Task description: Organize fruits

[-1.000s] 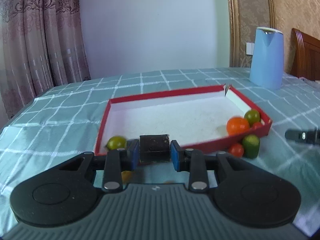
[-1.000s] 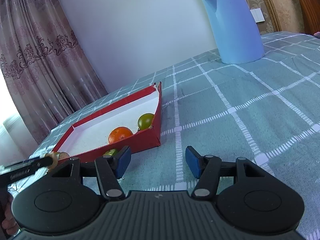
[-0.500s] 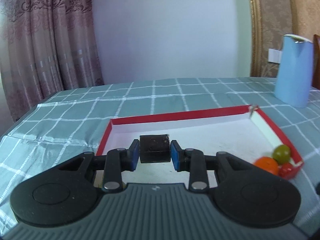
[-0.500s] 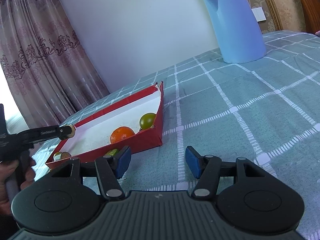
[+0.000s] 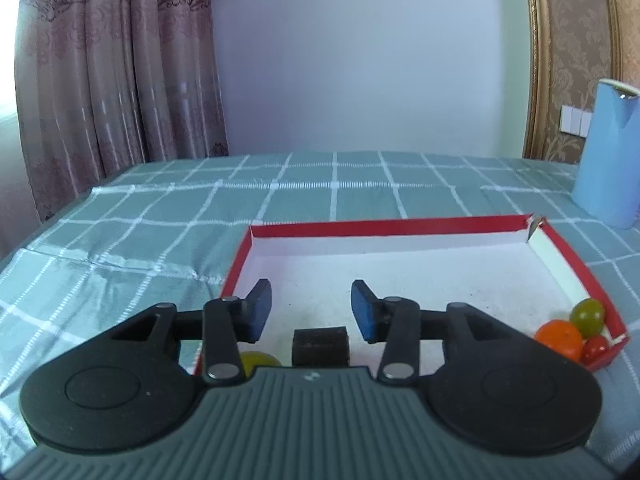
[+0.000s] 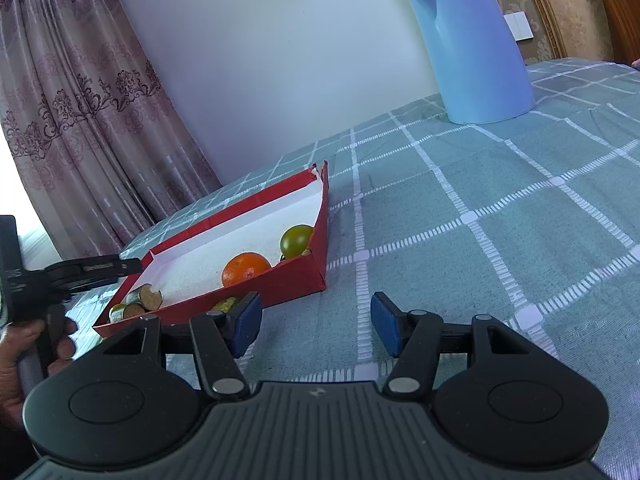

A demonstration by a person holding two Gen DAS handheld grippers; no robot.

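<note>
Your left tool [image 5: 311,308] gapes empty above the dark piece [image 5: 319,346] in the tray [image 5: 384,227]; your right tool [image 6: 316,325], also wide and empty, should next fetch the green fruit [image 6: 226,304] outside.

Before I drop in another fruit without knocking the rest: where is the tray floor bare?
The red tray is bare across its middle and far side, up to the back wall. Crowded spots: the near right corner, holding the orange, green fruit and red tomato; and the near left, with the dark cylinder under the open left gripper.
</note>
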